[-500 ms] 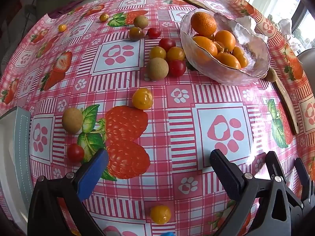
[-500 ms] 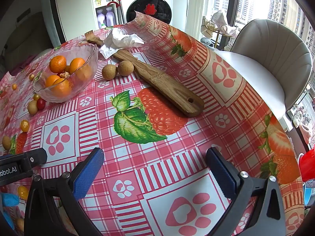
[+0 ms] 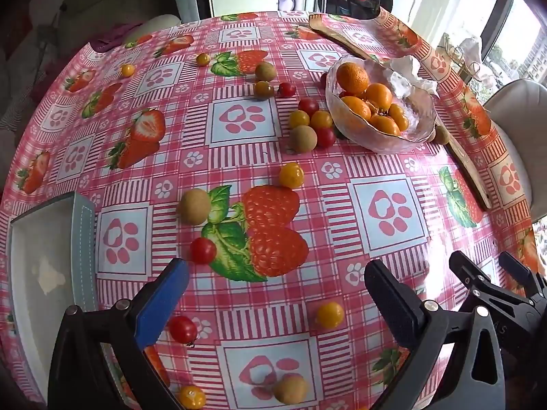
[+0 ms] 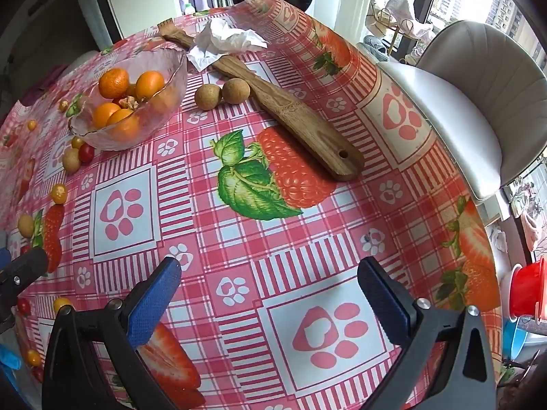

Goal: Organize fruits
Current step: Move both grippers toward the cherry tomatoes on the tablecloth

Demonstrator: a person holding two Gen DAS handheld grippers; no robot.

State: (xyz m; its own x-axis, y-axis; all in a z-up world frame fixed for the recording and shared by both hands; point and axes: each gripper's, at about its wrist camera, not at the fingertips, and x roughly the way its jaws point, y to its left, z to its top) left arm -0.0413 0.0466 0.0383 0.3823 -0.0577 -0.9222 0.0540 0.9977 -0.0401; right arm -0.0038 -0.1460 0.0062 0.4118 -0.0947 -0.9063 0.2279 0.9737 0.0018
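I have the left gripper [image 3: 273, 294] tilted down over the desk [image 3: 239, 126], its jaws spread wide with nothing between them. The right gripper [image 4: 270, 290] is the same: jaws wide apart, empty, over bare tablecloth.

Taking the glass bowl [image 3: 403, 136] as my landmark: it holds several oranges [image 3: 352, 77]. Just left of the bowl sits a tight cluster of small fruit: a red cherry tomato [image 3: 325, 136], two yellow ones [image 3: 299, 119] and a round brown fruit [image 3: 302, 139], touching one another. Further from the bowl, toward my left gripper, lie a yellow tomato [image 3: 291, 175], a brown fruit [image 3: 195, 206] and a red tomato [image 3: 203, 250], each apart. Close below the left gripper's fingers are another red tomato [image 3: 183, 329] and a yellow one [image 3: 330, 314].

On the bowl's other side, two brown fruits [image 4: 207, 96] lie against a long wooden board [image 4: 307, 130], with a crumpled tissue [image 4: 222, 42] behind the bowl. A white tray [image 3: 44, 266] sits well away from the bowl at the desk's left edge.
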